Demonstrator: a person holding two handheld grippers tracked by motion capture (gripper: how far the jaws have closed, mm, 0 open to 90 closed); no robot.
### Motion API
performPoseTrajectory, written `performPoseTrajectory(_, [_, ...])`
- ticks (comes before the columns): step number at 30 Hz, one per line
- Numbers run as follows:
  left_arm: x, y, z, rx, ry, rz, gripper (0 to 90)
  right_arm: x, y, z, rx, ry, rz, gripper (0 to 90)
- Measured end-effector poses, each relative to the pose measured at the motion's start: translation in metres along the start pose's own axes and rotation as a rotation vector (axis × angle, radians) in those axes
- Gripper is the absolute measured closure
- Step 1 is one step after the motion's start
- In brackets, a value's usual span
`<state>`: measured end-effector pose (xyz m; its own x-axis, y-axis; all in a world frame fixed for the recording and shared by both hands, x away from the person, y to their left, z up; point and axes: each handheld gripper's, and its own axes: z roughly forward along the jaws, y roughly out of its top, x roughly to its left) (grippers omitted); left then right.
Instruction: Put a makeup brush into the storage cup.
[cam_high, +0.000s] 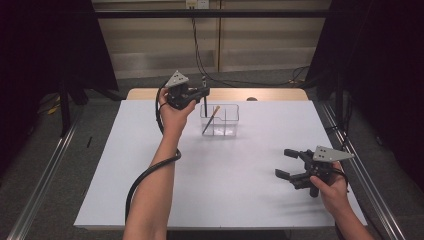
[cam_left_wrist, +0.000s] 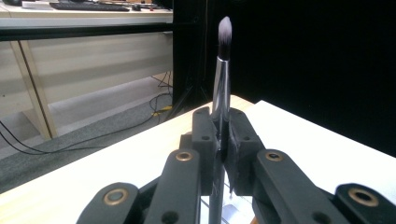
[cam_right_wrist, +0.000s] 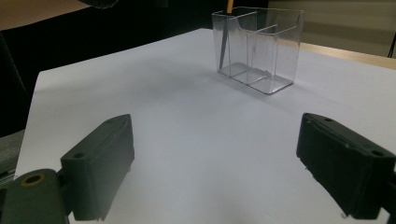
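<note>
My left gripper (cam_high: 204, 92) (cam_left_wrist: 219, 126) is at the back of the table, shut on a makeup brush (cam_high: 205, 104) (cam_left_wrist: 223, 60). The brush stands upright, with a silver ferrule and dark, pale-tipped bristles at the top. Its lower end hangs at the left end of a clear divided box (cam_high: 231, 120) (cam_right_wrist: 275, 51). A second brush (cam_high: 211, 120) (cam_right_wrist: 224, 46) with a tan handle leans inside the box's left compartment. My right gripper (cam_high: 281, 162) (cam_right_wrist: 215, 126) is open near the table's right front, low over the white surface, with nothing between its jaws.
The white table top (cam_high: 225, 175) ends in a wooden strip (cam_high: 270, 94) at the back. Cables (cam_high: 200, 60) run down the wall behind it. Dark curtains hang at both sides, and metal rails (cam_high: 45, 180) line the floor beside the table.
</note>
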<state>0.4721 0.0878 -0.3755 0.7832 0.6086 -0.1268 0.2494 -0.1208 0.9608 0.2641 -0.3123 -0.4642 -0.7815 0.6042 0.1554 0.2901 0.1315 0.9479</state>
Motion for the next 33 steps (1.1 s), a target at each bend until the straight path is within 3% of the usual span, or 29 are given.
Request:
performPoseTrajectory(26, [0.000, -0.011, 0.000, 0.019, -0.009, -0.011, 82.4, 0.000, 0.000, 0.000, 0.000, 0.000, -0.002, 11.6])
performPoseTrajectory(28, [0.000, -0.011, 0.000, 0.022, -0.018, -0.022, 79.8, 0.000, 0.000, 0.000, 0.000, -0.001, -0.003, 11.6])
performPoseTrajectory(33, [0.001, -0.014, -0.001, 0.009, -0.028, -0.057, 63.0, 0.000, 0.000, -0.001, 0.000, -0.002, -0.002, 11.6])
